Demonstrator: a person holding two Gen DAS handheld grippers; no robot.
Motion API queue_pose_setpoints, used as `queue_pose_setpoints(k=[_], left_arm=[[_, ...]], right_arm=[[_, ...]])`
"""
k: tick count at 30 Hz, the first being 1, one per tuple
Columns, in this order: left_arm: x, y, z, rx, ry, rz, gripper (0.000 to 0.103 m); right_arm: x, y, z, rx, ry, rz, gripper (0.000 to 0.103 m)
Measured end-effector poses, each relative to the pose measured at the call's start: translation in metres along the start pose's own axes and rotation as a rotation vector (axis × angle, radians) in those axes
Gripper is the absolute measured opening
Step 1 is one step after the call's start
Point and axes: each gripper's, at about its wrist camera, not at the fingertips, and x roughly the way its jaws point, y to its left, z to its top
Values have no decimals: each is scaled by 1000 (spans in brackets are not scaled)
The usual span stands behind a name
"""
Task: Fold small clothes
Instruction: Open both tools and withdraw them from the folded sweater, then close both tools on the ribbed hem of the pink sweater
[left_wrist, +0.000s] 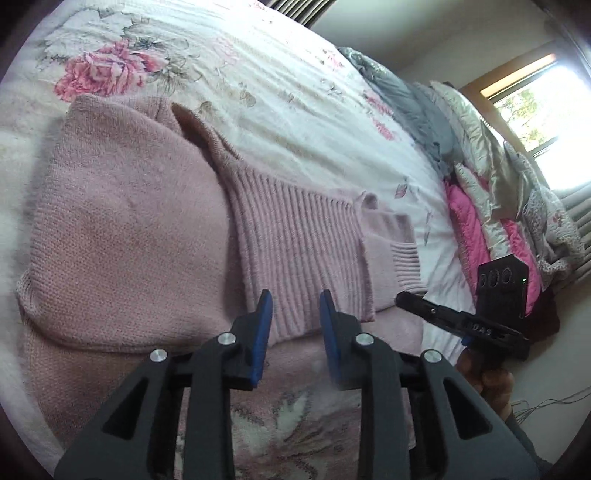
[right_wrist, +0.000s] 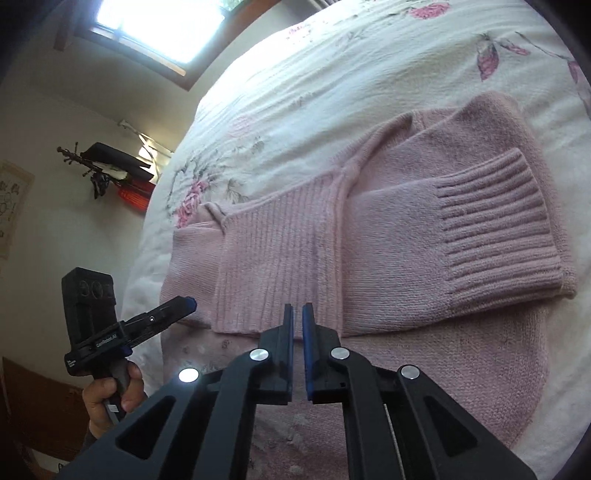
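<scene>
From the left wrist, the pink sweater (left_wrist: 147, 229) lies flat on the flowered bedspread (left_wrist: 288, 96), partly folded: a sleeve is laid across the body, its ribbed cuff (left_wrist: 404, 266) pointing toward the bed's edge. The left gripper (left_wrist: 295, 295) hangs just above the ribbed band, its blue pads well apart and holding nothing. Off to the side the right gripper (left_wrist: 410, 299) pokes in at the sweater's edge, near the cuff; from here I cannot tell how its fingers stand. Pillows (left_wrist: 480, 206) are heaped at the far end by the window.

From the right wrist, the sweater (right_wrist: 369, 258) fills the middle, the folded sleeve on top with its cuff (right_wrist: 495, 229) lying wide and loose. The right gripper (right_wrist: 297, 308) sits over the near hem, pads nearly together with a thin gap between them and no cloth in it. The left gripper (right_wrist: 186, 302) hovers at the other end of the hem, a hand (right_wrist: 107, 398) round its grip.

The risk, as I judge it: the knit is thick and limp, so a pinch may catch only the top layer and drag the sleeve out of place. If the two ends lift unevenly, the fold will skew. The soft bedspread could also bunch up into the pads.
</scene>
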Motion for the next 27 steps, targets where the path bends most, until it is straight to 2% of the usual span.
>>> queue_pose_setpoints(k=[3,4,5,6,7,8,9,10,12,13,14,16,18,20,23,27], left_arm=[[19,-2,-3,-6,49,-39,29],[29,1,-6,-7,79,-15,30],[39,7,-9,-11,109,29,30],[45,14,-13,-30,133,49,28],[44,20,-17,-55,134,27,29],[37,21,-19,-73,122,-2,31],[29,20,-22,-76,108,-25,42],[17,17,-26,-67,88,-40,57],[-14,12,-40,-41,31,-38,70],[-30,11,-48,-33,9,-49,71],[-48,11,-60,-31,-11,-64,72],[-82,14,-89,-20,-48,-78,80],[-115,19,-125,-4,-80,-51,87],[-143,32,-164,-17,-96,-23,88],[-170,60,-220,-86,-87,-2,88],[-184,95,-276,-211,-73,-46,88]], right_arm=[[20,-6,-1,23,46,-13,7],[27,-12,-3,36,59,-36,7],[33,-19,-5,51,67,-47,1],[34,-24,-8,68,68,-41,0],[31,-26,-11,83,64,-27,1],[24,-25,-15,85,56,-15,8],[14,-22,-19,76,43,-6,18],[1,-20,-25,67,23,14,20],[-26,-20,-41,74,0,59,25],[-43,-23,-53,78,-15,75,28],[-58,-26,-66,78,-29,83,32],[-90,-40,-101,98,-42,96,37],[-119,-58,-138,120,-52,81,40],[-143,-78,-179,141,-45,41,44],[-168,-107,-234,189,-15,7,44],[-175,-133,-284,238,33,-32,45]])
